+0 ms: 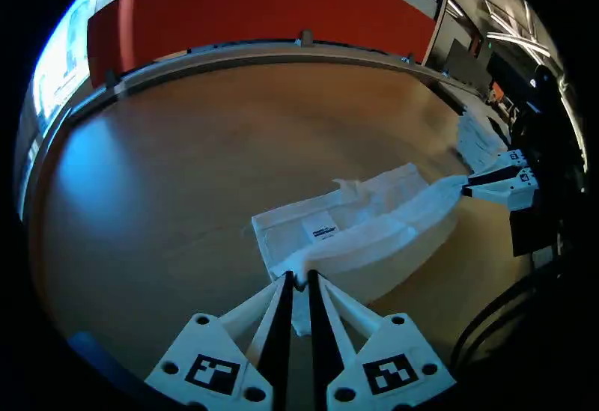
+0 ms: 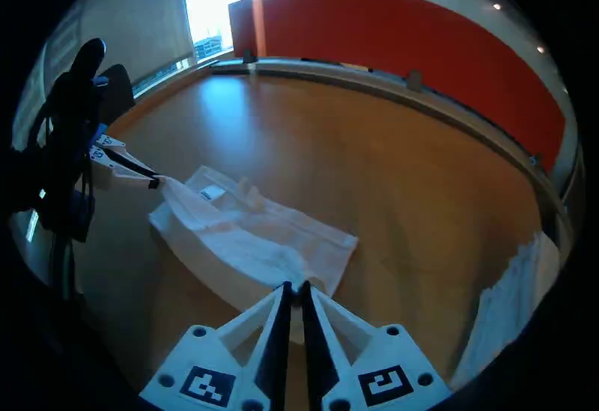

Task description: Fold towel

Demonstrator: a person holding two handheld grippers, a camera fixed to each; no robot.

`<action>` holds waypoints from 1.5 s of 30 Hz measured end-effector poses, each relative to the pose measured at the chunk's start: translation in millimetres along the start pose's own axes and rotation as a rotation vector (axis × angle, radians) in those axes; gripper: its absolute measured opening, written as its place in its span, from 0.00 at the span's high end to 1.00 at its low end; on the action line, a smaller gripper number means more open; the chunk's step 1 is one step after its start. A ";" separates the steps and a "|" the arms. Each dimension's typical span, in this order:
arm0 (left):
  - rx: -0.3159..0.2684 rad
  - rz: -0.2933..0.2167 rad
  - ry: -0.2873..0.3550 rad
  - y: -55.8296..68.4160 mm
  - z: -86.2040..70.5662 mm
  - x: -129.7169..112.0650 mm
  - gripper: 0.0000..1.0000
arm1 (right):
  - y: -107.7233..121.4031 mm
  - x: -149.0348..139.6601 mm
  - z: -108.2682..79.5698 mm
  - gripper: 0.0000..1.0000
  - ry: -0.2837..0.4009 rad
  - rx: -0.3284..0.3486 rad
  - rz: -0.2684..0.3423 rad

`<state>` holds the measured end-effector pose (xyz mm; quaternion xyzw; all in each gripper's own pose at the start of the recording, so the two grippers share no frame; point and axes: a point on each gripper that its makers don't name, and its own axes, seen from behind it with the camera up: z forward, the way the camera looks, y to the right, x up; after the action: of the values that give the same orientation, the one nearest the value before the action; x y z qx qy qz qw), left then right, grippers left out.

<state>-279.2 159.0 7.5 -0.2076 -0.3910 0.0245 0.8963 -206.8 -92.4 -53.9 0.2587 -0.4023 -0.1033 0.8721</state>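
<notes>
1. The left hand-held gripper [image 1: 300,277] has its fingers drawn narrow, with only a thin gap between them, and they pinch one corner of the white towel [image 1: 374,224]. In the right gripper view the same gripper [image 2: 153,182] grips the towel's far-left corner.
2. The right hand-held gripper [image 2: 295,285] is likewise nearly closed and clamps the towel's [image 2: 247,239] other near corner. In the left gripper view it [image 1: 468,184] holds the towel's right tip.
3. The towel edge between the two grippers is pulled into a long raised ridge, lifted above the rest of the cloth.
4. The rest of the towel lies flat on the wooden bench [image 1: 187,171], about midway along its length and nearer the front edge than the back edge.
5. A small label [image 1: 322,227] sits on the flat layer, just behind the raised ridge.
6. A stack of white cloths [image 1: 479,138] lies toward the bench's right end, well apart from the towel.
7. A red partition [image 1: 262,14] stands along the bench's back edge.
</notes>
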 end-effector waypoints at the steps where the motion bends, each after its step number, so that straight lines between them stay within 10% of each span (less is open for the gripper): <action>1: 0.002 0.001 0.000 -0.8 2.2 -0.3 0.85 | 0.7 -0.8 1.6 0.90 -0.003 -0.002 -0.003; 21: 0.096 0.019 -0.009 -27.8 37.3 11.6 0.60 | 36.3 -3.6 32.3 0.63 -0.043 -0.087 -0.026; 29: 0.127 0.032 0.005 -37.3 34.6 18.8 0.29 | 47.4 0.8 35.3 0.39 -0.033 -0.117 -0.032; 36: 0.168 0.046 0.033 -50.0 25.7 30.5 0.11 | 53.0 9.1 35.1 0.39 -0.015 -0.141 -0.035; 45: 0.166 0.019 0.043 -49.0 14.3 25.6 0.09 | 48.4 20.9 22.3 0.05 0.031 -0.131 -0.021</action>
<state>-277.4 124.7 53.1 -0.1367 -0.3663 0.0608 0.9184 -211.3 -67.8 -2.4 0.2069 -0.3782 -0.1343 0.8923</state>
